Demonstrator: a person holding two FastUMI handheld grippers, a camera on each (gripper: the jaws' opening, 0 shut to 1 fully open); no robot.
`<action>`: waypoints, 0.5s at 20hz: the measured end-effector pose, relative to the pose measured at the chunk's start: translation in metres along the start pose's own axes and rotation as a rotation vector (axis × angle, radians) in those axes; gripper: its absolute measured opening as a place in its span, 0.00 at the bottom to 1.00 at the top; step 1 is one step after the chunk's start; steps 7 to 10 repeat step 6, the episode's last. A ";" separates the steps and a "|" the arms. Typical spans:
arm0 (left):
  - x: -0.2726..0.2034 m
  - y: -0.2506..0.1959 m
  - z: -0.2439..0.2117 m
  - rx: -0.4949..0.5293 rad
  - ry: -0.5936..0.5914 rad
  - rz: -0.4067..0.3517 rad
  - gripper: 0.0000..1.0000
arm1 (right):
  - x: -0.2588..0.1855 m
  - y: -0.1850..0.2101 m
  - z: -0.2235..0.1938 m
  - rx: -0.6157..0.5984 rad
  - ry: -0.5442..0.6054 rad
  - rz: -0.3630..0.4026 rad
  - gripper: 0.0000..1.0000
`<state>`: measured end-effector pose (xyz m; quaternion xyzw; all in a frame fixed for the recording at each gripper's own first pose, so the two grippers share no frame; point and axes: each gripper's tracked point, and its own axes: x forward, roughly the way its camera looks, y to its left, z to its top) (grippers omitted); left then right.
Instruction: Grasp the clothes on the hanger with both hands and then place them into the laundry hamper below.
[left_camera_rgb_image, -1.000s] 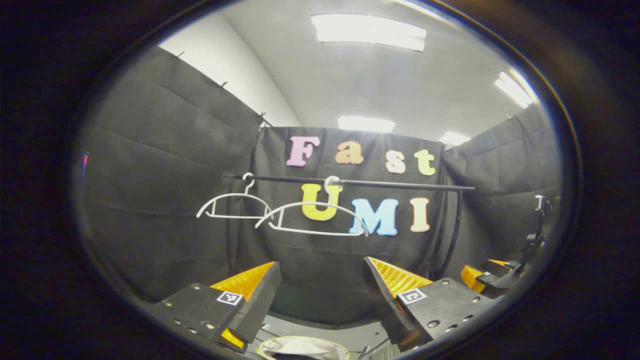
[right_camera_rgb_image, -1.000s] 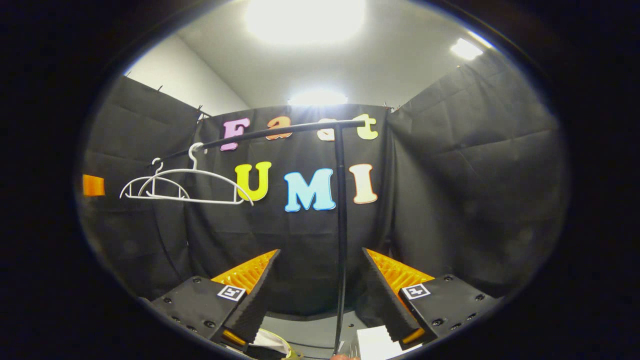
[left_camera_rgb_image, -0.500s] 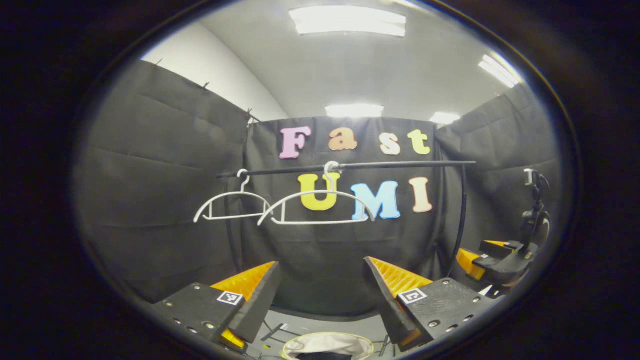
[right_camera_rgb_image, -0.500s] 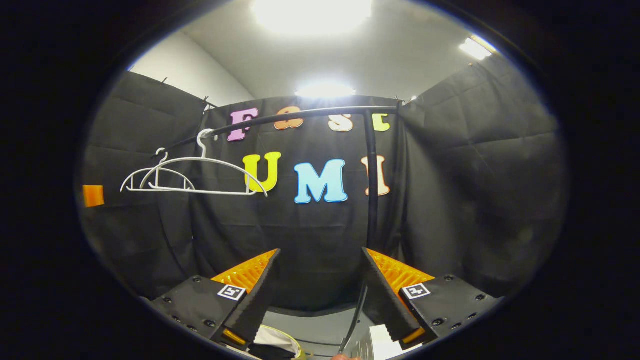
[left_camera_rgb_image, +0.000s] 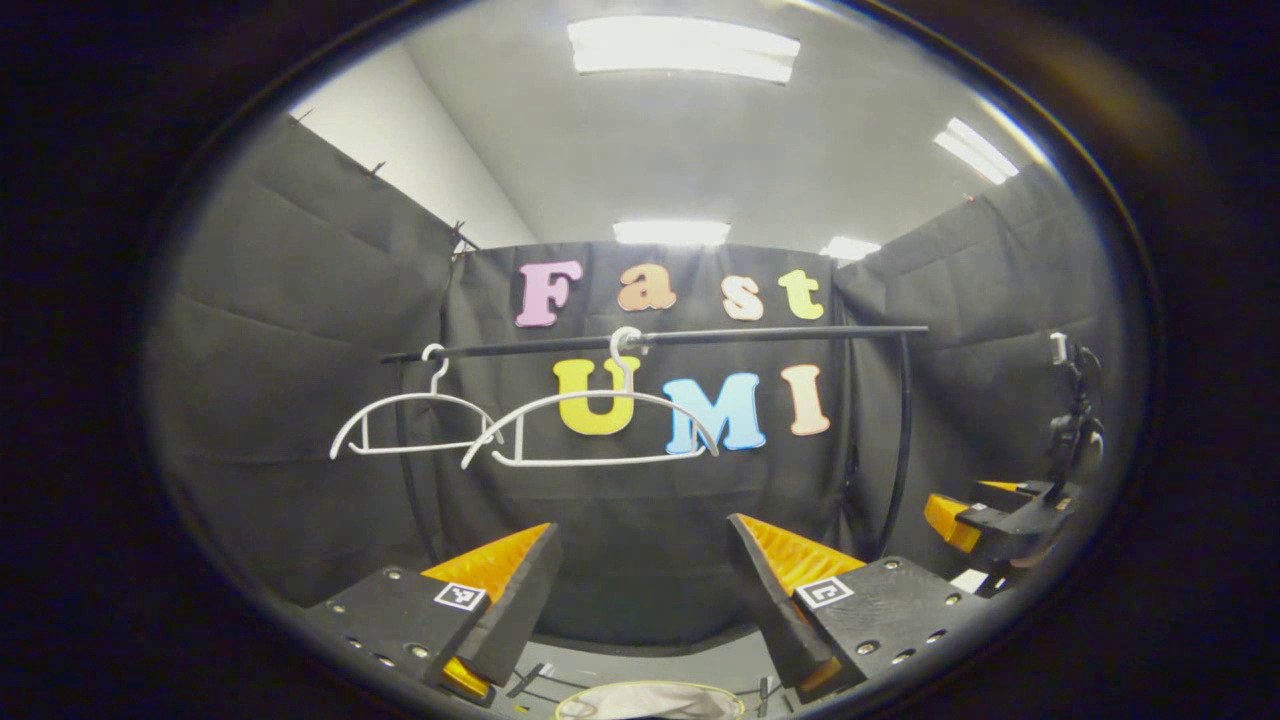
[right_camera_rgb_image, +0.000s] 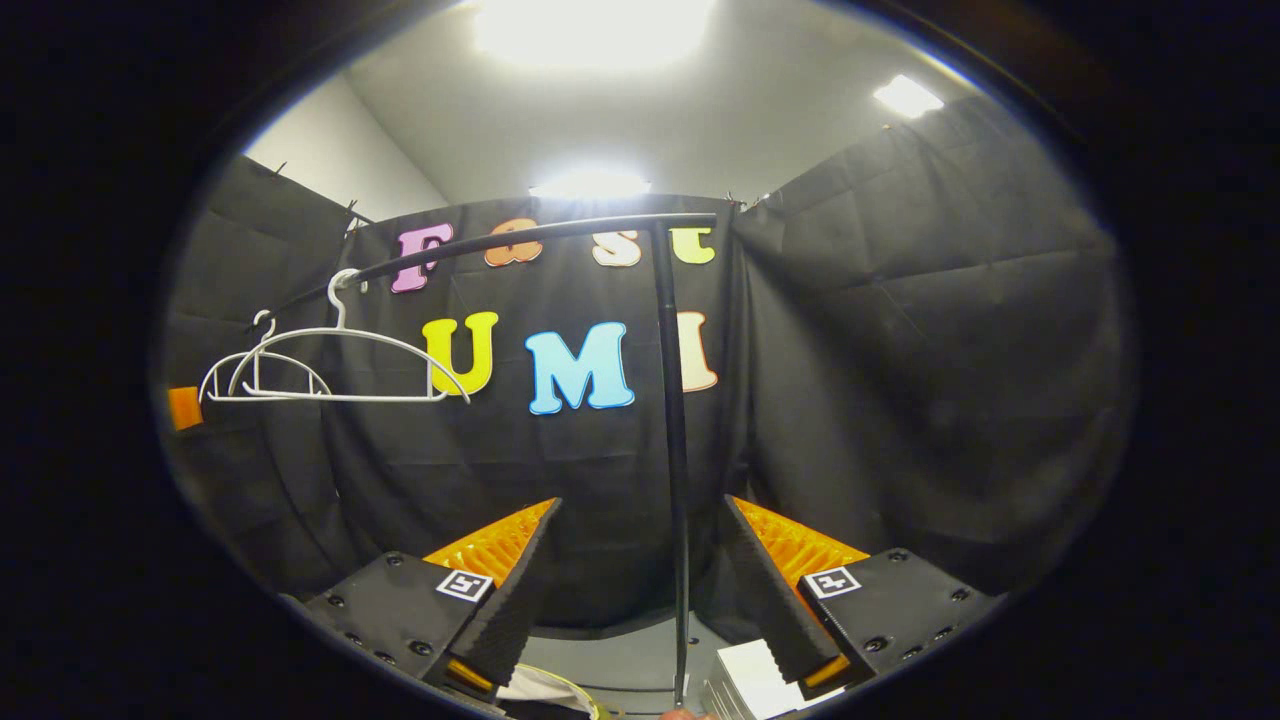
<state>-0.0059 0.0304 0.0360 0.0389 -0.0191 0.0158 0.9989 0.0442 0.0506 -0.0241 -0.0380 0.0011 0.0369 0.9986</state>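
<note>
Both claws, left gripper (left_camera_rgb_image: 640, 585) and right gripper (right_camera_rgb_image: 635, 570), stand spread and pinch nothing. Two hangers (left_camera_rgb_image: 590, 430) on the rail (left_camera_rgb_image: 700, 338) look bare; the hamper (left_camera_rgb_image: 650, 700) rim peeks below. I judge the clothes already dropped; next I check the hamper.

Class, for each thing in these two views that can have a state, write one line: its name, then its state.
Near hanger: bare, hooked on the rail.
Far hanger: bare, hooked on the rail.
Rail: level, carrying both hangers.
Hamper: open-topped, below the rail; contents cannot be made out.
Left hand-held gripper: open, holding nothing.
Right hand-held gripper: open, holding nothing.
Ceiling lights: on.
</note>
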 end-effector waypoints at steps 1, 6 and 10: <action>0.001 0.001 -0.003 0.001 0.004 -0.003 0.97 | 0.002 0.006 0.002 -0.001 -0.002 0.005 0.97; 0.001 0.005 -0.016 -0.025 0.013 -0.015 0.96 | 0.007 0.019 0.004 -0.007 -0.006 0.002 0.97; 0.001 0.005 -0.016 -0.025 0.013 -0.015 0.96 | 0.007 0.019 0.004 -0.007 -0.006 0.002 0.97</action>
